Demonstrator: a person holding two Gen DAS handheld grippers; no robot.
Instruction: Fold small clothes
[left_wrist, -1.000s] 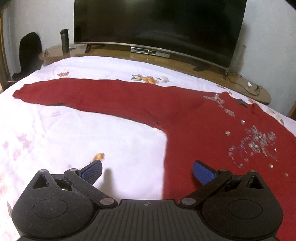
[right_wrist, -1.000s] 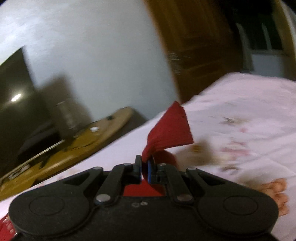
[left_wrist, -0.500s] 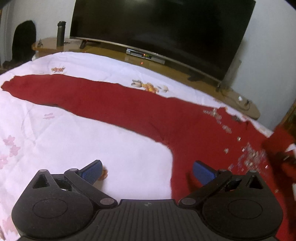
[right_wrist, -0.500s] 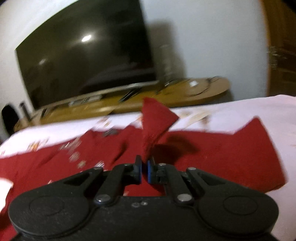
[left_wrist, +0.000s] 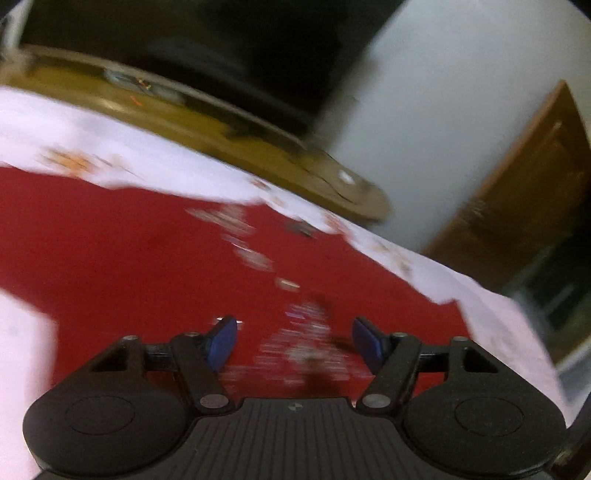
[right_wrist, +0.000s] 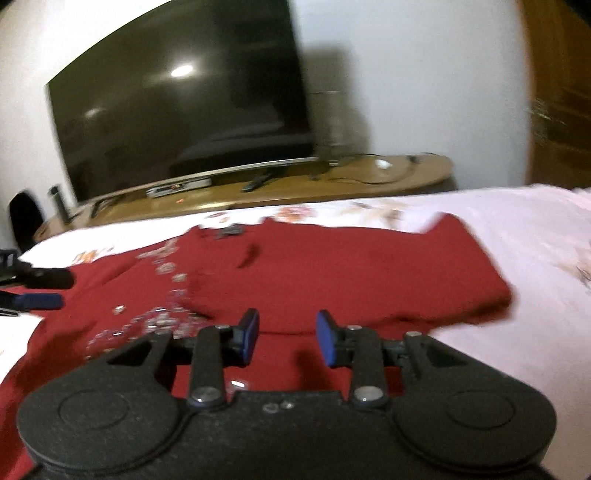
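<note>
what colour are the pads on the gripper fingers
Blue, on black linkages; the right hand-held gripper shows its pads most sharply in the right wrist view.

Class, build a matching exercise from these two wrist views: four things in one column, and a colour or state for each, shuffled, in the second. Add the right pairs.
Things
1. red top
2. television
3. right gripper
4. bedsheet

States
A. white with flower prints
B. open, holding nothing
C. dark screen, on the wooden stand
D. spread on the bed, one side folded in

Pairs: 1-D, 2-C, 3-B, 4-A
</note>
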